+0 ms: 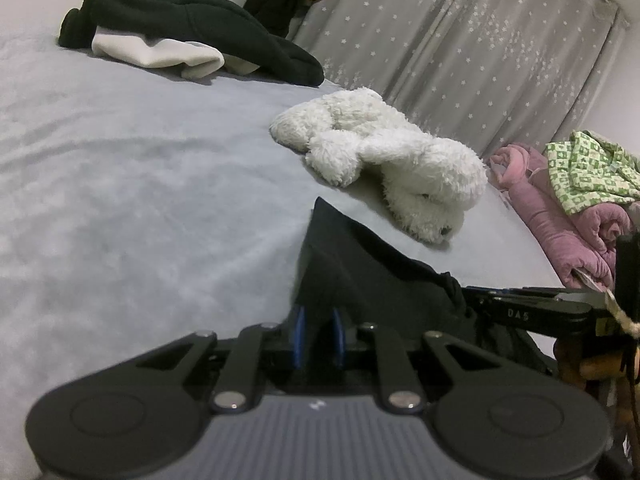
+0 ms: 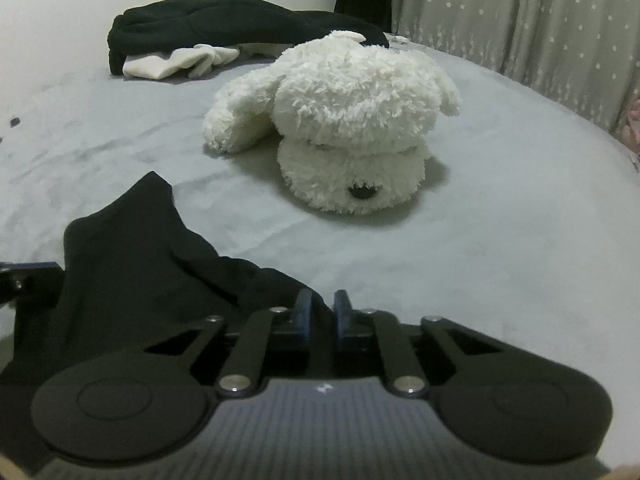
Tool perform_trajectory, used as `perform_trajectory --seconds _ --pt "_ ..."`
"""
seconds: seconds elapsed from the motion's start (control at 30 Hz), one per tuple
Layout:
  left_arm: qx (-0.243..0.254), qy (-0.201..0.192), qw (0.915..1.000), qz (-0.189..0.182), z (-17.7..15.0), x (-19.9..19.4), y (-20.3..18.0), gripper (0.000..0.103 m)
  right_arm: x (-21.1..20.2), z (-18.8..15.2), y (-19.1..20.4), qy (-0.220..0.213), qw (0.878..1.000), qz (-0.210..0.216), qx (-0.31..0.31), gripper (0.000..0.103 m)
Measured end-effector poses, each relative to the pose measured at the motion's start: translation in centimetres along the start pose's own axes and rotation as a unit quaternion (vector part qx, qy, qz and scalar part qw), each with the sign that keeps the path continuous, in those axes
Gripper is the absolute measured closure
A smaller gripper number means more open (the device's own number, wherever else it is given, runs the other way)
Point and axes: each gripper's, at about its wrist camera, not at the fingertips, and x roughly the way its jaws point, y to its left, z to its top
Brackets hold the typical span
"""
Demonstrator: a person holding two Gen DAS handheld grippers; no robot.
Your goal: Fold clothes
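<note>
**A:** Left wrist view first: what do the left tongs hold?

**B:** A limp black cloth garment. The blue pads are closed on its near edge, and the cloth rises to a peak just beyond them. The right tongs come in from the right, close beside, meeting the same cloth.

**A:** And from the right wrist view?

**B:** The right tongs are pinched on that black garment too, at its right end. The cloth runs leftward from there, so its long axis lies left to right between the two pairs. Neither hand is nearer; both have it, above the near edge of the grey bed.

**A:** How far folded?

**B:** I can't judge; it hangs bunched, which fits either spreading out or bringing edges together.

**A:** Count what lies beyond.

**B:** One fluffy white plush dog in the middle distance, right of centre. At the far left, one pile of dark clothes with pale pieces beneath. Off the right edge, one pink bundle topped by a green-and-white patterned cloth. Farthest, grey star-printed curtains.
</note>
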Motion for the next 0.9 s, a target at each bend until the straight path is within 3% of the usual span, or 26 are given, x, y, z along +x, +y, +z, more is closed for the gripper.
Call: perform_trajectory --seconds 0.3,0.43,0.53,0.67,0.73,0.9 --pt "-0.001 0.0 1.0 -0.001 -0.1 -0.1 0.0 0.087 -0.5 0.8 -0.9 -0.05 0.996 -0.071 0.037 0.096" --pt "-0.002 0.001 1.0 -0.002 -0.1 -0.1 0.0 0.087 0.0 0.9 -0.8 -0.051 0.993 -0.098 0.042 0.096" --pt "-0.004 0.001 1.0 -0.003 -0.1 -0.1 0.1 0.088 -0.1 0.9 -1.2 -0.044 0.994 -0.081 0.052 0.095" --pt "-0.008 0.002 1.0 -0.003 -0.1 -0.1 0.1 0.088 -0.9 1.2 -2.1 -0.044 0.995 -0.065 0.064 0.072" --pt "-0.007 0.002 1.0 -0.002 -0.1 -0.1 0.1 0.088 -1.2 1.6 -2.3 -0.044 0.996 -0.048 0.066 0.068" --pt "-0.006 0.002 1.0 -0.002 -0.1 -0.1 0.1 0.088 -0.5 2.4 -1.5 -0.018 0.999 -0.024 0.031 0.067"
